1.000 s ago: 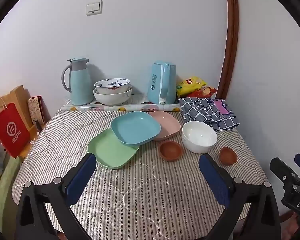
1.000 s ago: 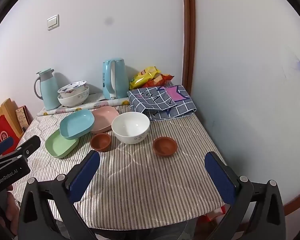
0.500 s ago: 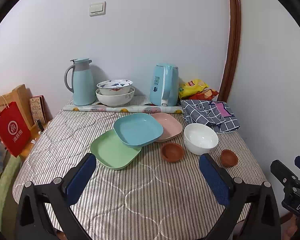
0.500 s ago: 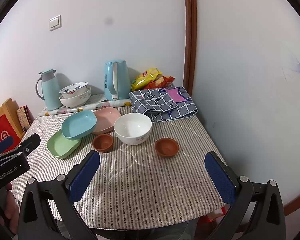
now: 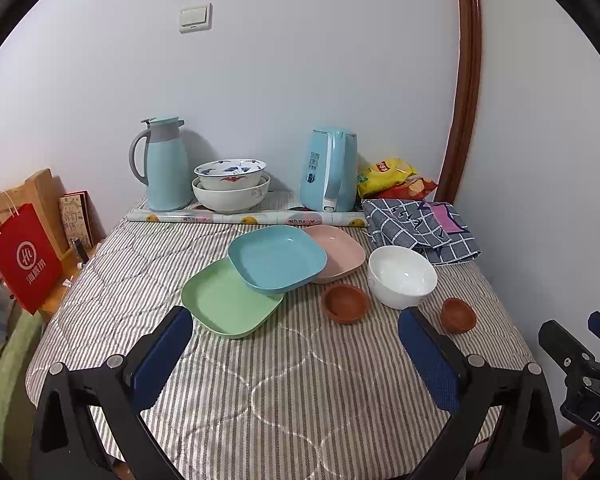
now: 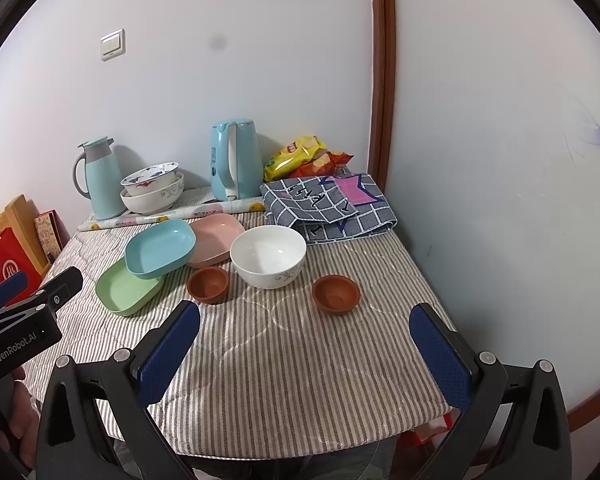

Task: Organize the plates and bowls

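Your three square plastic-looking plates sit overlapped near the middle of the worktop: the blue square plate rests on top, tilted across the green square plate on its near left and the pink square plate on its far right. They look light and stiff with smooth, probably slippery rims, so pinch a raised rim at a free edge rather than a corner; expect the blue one to slide if you nudge it.

Just to the right stands the white round ceramic bowl, likely heavier and breakable; take its wall at the rim, one finger inside and one outside. Two small brown clay-like bowls flank it: the left small brown bowl just beside the plates, the right small brown bowl nearer the worktop's right edge. They seem light but chippable; grip across the rim.

At the worktop's back edge, two patterned white bowls are nested between a pale-blue thermos jug and a pale-blue electric kettle; a folded checked cloth lies in the back right corner.

Your left gripper and right gripper both hover over the worktop's near edge, fingers spread wide and holding nothing.
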